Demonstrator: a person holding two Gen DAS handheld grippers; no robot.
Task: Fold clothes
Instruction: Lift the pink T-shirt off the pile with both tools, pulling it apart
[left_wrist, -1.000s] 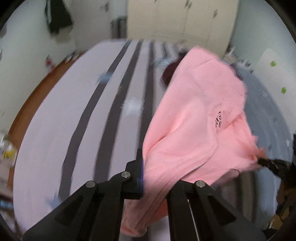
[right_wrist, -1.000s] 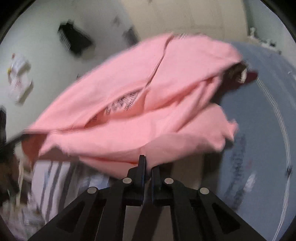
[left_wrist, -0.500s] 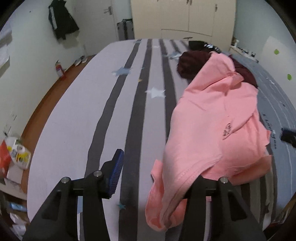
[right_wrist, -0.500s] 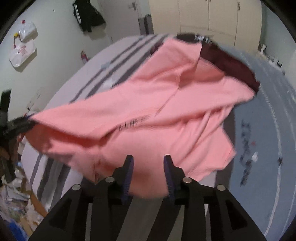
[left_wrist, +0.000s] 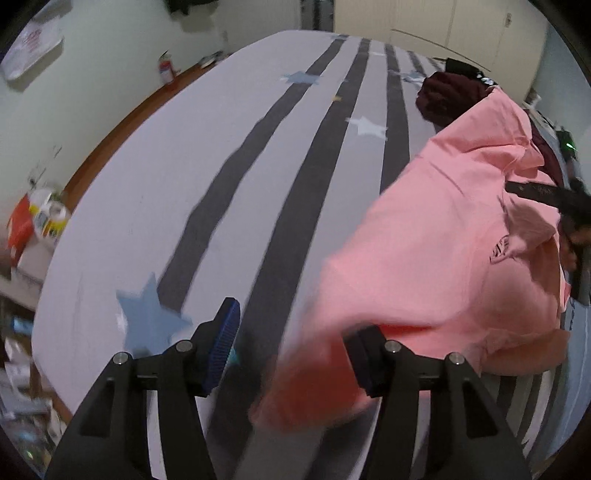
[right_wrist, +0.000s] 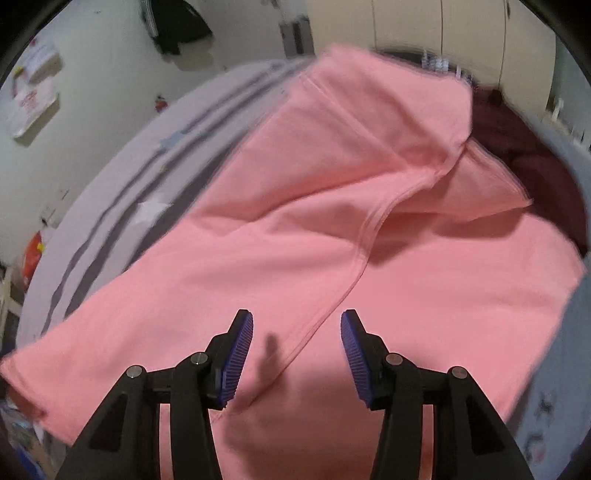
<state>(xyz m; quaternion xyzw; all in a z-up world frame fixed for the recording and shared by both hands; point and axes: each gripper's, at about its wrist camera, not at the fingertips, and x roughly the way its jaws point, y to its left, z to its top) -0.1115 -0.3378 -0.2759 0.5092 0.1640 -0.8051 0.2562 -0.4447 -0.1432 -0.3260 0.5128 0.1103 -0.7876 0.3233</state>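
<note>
A pink shirt (left_wrist: 443, 236) lies loosely spread on the striped bed (left_wrist: 221, 177), with a small dark print showing. My left gripper (left_wrist: 295, 332) stands open; a blurred edge of the pink shirt lies between and over its right finger. In the right wrist view the pink shirt (right_wrist: 332, 229) fills the middle, a seam running down it. My right gripper (right_wrist: 297, 347) is open just above the cloth, nothing held. The right gripper (left_wrist: 546, 194) also shows at the right edge of the left wrist view, over the shirt.
A dark maroon garment (left_wrist: 447, 96) lies behind the pink shirt, seen again as maroon cloth (right_wrist: 532, 158). Wardrobe doors (right_wrist: 436, 29) stand at the far end. Clutter and boxes (left_wrist: 37, 221) sit on the floor left of the bed. A dark jacket (right_wrist: 177, 22) hangs on the wall.
Both grippers were shut on the pink shirt a second ago and have opened. The shirt dropped and spread on the bed. The left gripper moved lower, toward the bed.
</note>
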